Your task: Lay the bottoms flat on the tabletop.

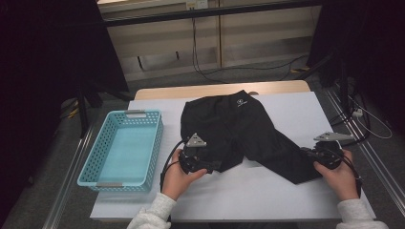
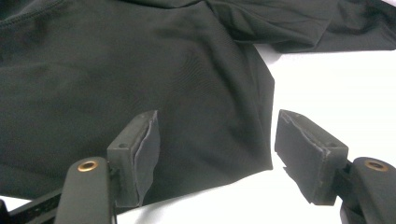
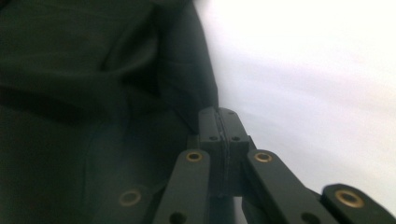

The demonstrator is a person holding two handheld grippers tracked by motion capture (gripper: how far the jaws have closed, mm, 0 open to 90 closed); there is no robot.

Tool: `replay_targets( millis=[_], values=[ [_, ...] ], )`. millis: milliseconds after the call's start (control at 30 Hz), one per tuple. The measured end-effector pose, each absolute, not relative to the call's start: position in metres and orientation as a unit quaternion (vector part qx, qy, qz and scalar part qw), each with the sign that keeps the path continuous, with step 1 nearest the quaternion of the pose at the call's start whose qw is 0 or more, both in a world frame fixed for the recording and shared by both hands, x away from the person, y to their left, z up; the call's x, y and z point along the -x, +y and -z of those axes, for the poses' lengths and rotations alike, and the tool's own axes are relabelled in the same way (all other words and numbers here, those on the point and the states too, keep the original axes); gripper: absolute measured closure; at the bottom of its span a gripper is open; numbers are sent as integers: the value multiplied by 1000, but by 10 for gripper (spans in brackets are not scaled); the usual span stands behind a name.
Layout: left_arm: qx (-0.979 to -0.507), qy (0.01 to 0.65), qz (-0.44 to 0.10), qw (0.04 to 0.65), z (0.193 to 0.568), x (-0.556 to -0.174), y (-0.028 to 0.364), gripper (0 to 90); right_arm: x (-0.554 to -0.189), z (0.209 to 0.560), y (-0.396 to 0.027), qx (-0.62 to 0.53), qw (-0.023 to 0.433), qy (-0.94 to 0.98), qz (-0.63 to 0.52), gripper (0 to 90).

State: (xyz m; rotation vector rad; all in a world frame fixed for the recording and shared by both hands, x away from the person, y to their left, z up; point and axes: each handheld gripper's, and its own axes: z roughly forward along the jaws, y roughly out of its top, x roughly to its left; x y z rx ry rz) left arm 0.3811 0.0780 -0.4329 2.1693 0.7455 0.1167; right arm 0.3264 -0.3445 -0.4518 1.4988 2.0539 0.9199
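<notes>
**Two leg ends, one pinched, one still between open jaws**

My right gripper [image 1: 309, 153] sits at the lower right of the high view, jaws pressed flat together at the hem of the black trousers [image 1: 239, 131]. In the right gripper view the pads meet right at the cloth's edge, where the dark fabric gives way to the white table cover [image 3: 317, 70]; I judge a thin fold of hem is pinched there, though the blur keeps me from being sure. My left gripper [image 2: 217, 156] is at lower centre of the high view, jaws standing apart, with the corner of the other leg lying between the pads but not pressed.

From both grippers the garment runs away toward the upper centre of the frame, the two legs spreading like an upturned V from the waistband near the table's far edge. Each leg's long axis points from my gripper up to that waist. The blue basket [image 1: 143, 121] lies to the left, just beside my left hand [image 1: 179, 179], so that side is nearer it.
</notes>
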Motion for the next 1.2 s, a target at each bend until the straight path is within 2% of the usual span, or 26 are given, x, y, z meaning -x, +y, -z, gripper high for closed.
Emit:
replay_targets(
  millis=[267,467,733,800,967,1067,1200],
  values=[
    [-863,292,-46,409,433,-381,75,308,-320,453,-356,-555,219,734,-324,898],
    [-860,295,-48,413,432,-381,77,307,-313,445,-363,-556,240,719,-341,897],
    [-864,292,-43,409,433,-381,75,307,-314,455,-365,-566,233,723,-320,895],
    [-864,292,-43,407,434,-381,75,307,-314,453,-363,-563,236,724,-321,862],
    [-865,289,-43,407,433,-381,75,307,-311,444,-342,-527,250,738,-339,709],
    [-864,290,-43,409,433,-381,74,307,-310,437,-320,-495,235,756,-358,673],
    [-863,293,-49,408,432,-380,74,307,-307,444,-281,-434,198,810,-341,683]
  ],
)
